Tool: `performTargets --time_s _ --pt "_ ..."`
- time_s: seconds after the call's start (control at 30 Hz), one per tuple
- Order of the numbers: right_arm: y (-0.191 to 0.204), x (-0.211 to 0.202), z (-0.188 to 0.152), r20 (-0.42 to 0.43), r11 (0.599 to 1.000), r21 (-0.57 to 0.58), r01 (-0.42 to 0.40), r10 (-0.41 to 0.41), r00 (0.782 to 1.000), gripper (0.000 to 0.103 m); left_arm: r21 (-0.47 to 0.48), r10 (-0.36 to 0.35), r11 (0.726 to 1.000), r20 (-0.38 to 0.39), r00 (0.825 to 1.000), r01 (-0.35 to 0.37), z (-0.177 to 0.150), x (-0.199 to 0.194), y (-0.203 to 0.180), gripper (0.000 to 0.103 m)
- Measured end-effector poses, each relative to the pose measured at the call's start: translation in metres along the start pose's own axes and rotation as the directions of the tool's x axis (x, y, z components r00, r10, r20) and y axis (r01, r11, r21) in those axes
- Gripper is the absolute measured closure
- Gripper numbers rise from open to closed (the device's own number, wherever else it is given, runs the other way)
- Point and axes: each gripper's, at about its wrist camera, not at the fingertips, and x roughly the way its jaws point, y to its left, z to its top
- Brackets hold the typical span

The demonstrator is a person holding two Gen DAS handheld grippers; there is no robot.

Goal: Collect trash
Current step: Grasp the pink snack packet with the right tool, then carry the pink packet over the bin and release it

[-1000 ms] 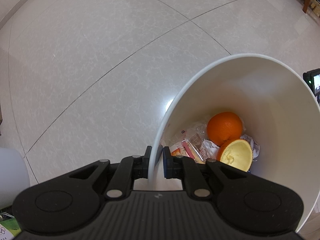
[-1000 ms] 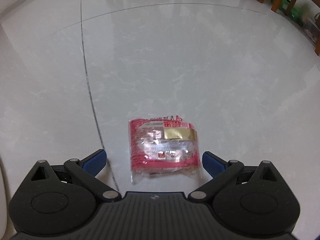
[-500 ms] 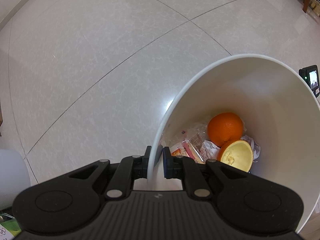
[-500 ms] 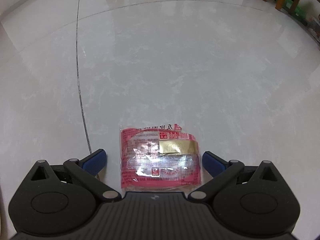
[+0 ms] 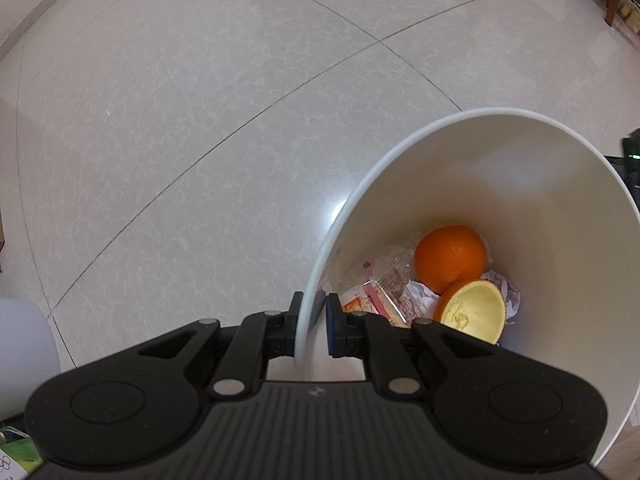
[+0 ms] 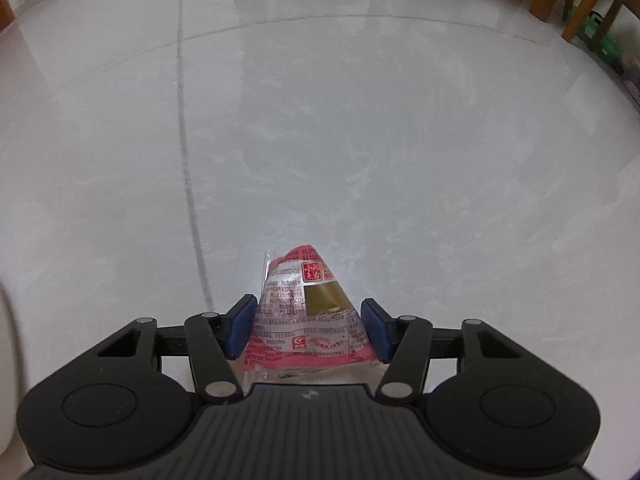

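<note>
Floor (image 5: pixel 200 120): pale glossy tile with dark grout lines; wooden furniture legs (image 6: pixel 576 12) at the far edge, right wrist view only.
White bin (image 5: pixel 560 208): left wrist view only. Left claw (image 5: pixel 313 326) clenched on its near rim, one pad outside, one inside. Contents: whole orange (image 5: pixel 450 258), hollowed orange half (image 5: pixel 472 312), crumpled paper, clear wrappers.
Red snack packet (image 6: pixel 308 320): right wrist view only. Crinkled plastic, red print, gold panel, clear band. Right claw (image 6: pixel 308 326) has just been closing; blue pads press its two sides, bowing it upward.
</note>
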Motion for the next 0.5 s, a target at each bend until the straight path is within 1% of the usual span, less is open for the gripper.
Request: performTargets --time_s 0.1,0.27,0.4,0.5 --pt "0.006 -0.036 0.006 0.001 0.998 -0.054 -0.029 0.029 1.000 0.041 0.002 0.000 1.000 0.003 1.000 0.000 -0.001 0.000 0.000 0.095" --pt "0.026 -0.127 0.020 0.029 0.977 -0.185 -0.104 0.111 0.993 0.041 0.002 0.000 1.000 0.002 1.000 0.000 0.000 0.000 0.000 0.095" --pt "0.053 -0.203 0.030 0.069 0.940 -0.288 -0.181 0.209 0.975 0.041 -0.002 -0.001 1.000 0.004 1.000 0.001 -0.001 0.000 0.000 0.095" --pt "0.082 -0.253 0.035 0.090 0.894 -0.377 -0.240 0.293 0.952 0.040 -0.002 -0.001 1.000 0.005 1.000 0.001 -0.001 0.000 0.000 0.095"
